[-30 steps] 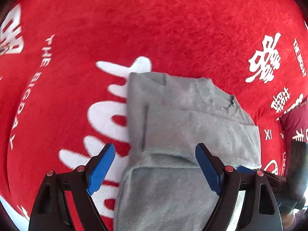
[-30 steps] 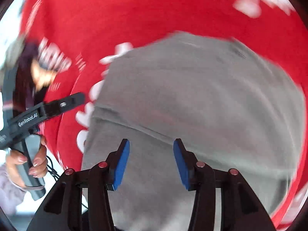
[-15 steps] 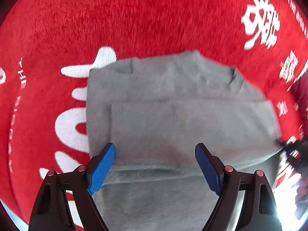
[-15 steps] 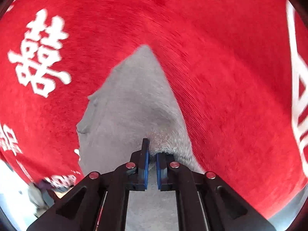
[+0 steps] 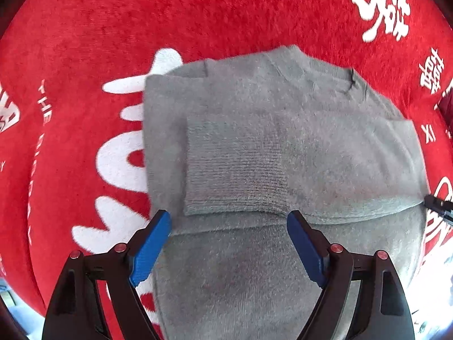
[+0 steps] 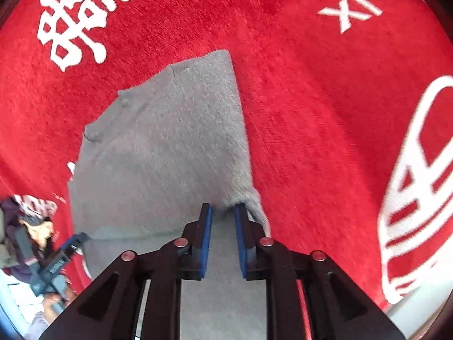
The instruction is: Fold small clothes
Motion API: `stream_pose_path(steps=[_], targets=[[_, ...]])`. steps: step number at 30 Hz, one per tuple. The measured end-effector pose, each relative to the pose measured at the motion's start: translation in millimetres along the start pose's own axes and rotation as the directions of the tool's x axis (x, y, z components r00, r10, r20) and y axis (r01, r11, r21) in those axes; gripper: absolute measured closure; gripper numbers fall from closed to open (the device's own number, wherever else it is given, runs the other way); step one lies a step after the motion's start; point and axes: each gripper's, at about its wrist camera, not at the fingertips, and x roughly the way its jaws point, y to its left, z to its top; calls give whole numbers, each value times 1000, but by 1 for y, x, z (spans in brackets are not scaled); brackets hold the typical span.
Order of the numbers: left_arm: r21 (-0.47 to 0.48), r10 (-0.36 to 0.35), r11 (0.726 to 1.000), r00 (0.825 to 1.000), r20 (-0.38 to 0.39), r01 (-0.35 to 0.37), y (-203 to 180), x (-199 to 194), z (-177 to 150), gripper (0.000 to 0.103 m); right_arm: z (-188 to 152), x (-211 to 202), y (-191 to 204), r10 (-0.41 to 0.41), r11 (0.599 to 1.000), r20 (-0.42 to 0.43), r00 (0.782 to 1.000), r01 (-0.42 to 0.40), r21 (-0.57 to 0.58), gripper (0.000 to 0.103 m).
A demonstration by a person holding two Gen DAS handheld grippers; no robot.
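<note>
A grey knitted sweater [image 5: 254, 147] lies flat on the red cloth [image 5: 226, 14], one sleeve with a ribbed cuff [image 5: 235, 175] folded across its body. My left gripper [image 5: 228, 218] hovers open over the sweater's lower part, just below the cuff, with nothing pinched. My right gripper [image 6: 223, 208] is at the sweater's [image 6: 170, 147] right edge. Its jaws are opening, a narrow gap shows, and a fold of the edge still sits between the tips. The right gripper's tip [image 5: 437, 205] shows at the sweater's right side in the left wrist view.
The red cloth [image 6: 311, 113] bears white printed characters and lettering [image 6: 79, 22] around the sweater. In the right wrist view a person's hand [image 6: 51, 303] holds the left gripper [image 6: 65, 252] at lower left. A pale floor strip lies past the cloth's near edge.
My right gripper swung from above the sweater's middle to its right edge, shut on that edge, and its jaws have now parted a little. The left gripper shifted slightly, staying open.
</note>
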Motion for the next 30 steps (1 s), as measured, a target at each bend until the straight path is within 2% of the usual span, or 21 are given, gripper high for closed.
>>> stream_pose_path(steps=[4, 8, 11, 12, 14, 15, 18, 19, 21, 23, 26, 30], targets=[[-60, -14, 998, 999, 32, 16, 10, -14, 3, 18, -6, -16, 18, -35, 998, 45, 998, 37, -50, 71], [-92, -22, 995, 1000, 17, 23, 20, -7, 14, 18, -3, -21, 44, -38, 988, 91, 995, 52, -148, 70], [-87, -39, 995, 999, 0, 39, 16, 1, 22, 19, 1, -8, 69, -36, 974, 81, 996, 53, -222, 70], [-89, -57, 994, 998, -9, 56, 15, 4, 22, 23, 1, -3, 75, -33, 971, 73, 997, 49, -234, 70], [-106, -96, 990, 994, -43, 91, 19, 12, 21, 41, 2, 9, 84, -18, 967, 40, 999, 28, -253, 70], [-117, -107, 988, 993, -50, 101, 21, 15, 20, 44, 1, 15, 86, -19, 965, 25, 1000, 24, -259, 70], [-133, -138, 982, 989, -46, 130, 31, 13, 18, 68, -3, 34, 88, -39, 965, -20, 999, 32, -262, 70], [-134, -150, 981, 988, -46, 143, 34, 11, 16, 81, -4, 36, 87, -42, 966, -26, 999, 34, -258, 70], [-129, -178, 977, 983, -43, 171, 38, 7, 14, 84, -7, 36, 84, -40, 968, -28, 999, 32, -251, 70], [-76, -140, 988, 990, -36, 137, 35, 1, 12, 88, -8, 35, 84, -43, 966, -27, 999, 34, -255, 70], [-12, -96, 995, 995, -40, 95, 31, 3, 3, 88, -10, 36, 83, -50, 963, -34, 998, 39, -267, 71], [-37, -77, 996, 997, -24, 76, 36, 0, 1, 88, -11, 38, 86, -65, 955, -37, 997, 51, -293, 70]])
